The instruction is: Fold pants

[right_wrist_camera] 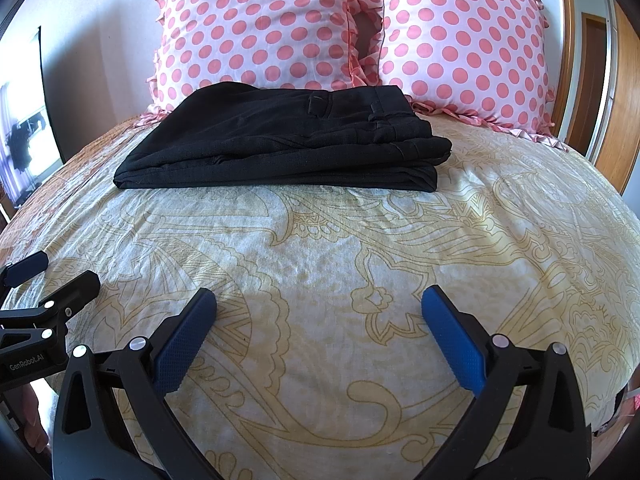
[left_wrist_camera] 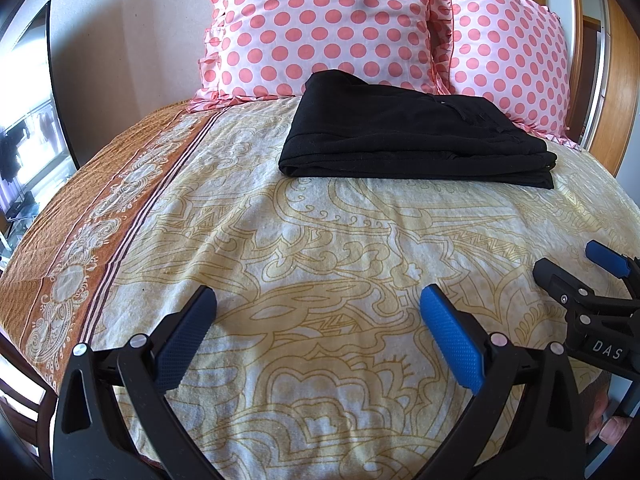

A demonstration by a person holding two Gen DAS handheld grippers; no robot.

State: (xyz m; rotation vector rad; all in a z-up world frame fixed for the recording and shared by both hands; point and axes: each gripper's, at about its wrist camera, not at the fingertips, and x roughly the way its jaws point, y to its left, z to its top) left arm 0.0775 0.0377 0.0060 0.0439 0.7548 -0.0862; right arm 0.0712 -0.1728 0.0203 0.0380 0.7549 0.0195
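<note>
Black pants lie folded into a flat rectangular stack on the bed, just in front of the pillows, waistband and belt loops on top at the right. My left gripper hovers open over the bedspread well short of the pants, nothing between its blue pads. My right gripper is likewise open and empty, back from the pants. In the left wrist view the right gripper shows at the right edge. The left gripper appears at the left edge of the right wrist view.
Two pink polka-dot pillows lean against the wall behind the pants. A cream patterned bedspread with an orange border covers the bed. A wooden door frame stands at right, a window at left.
</note>
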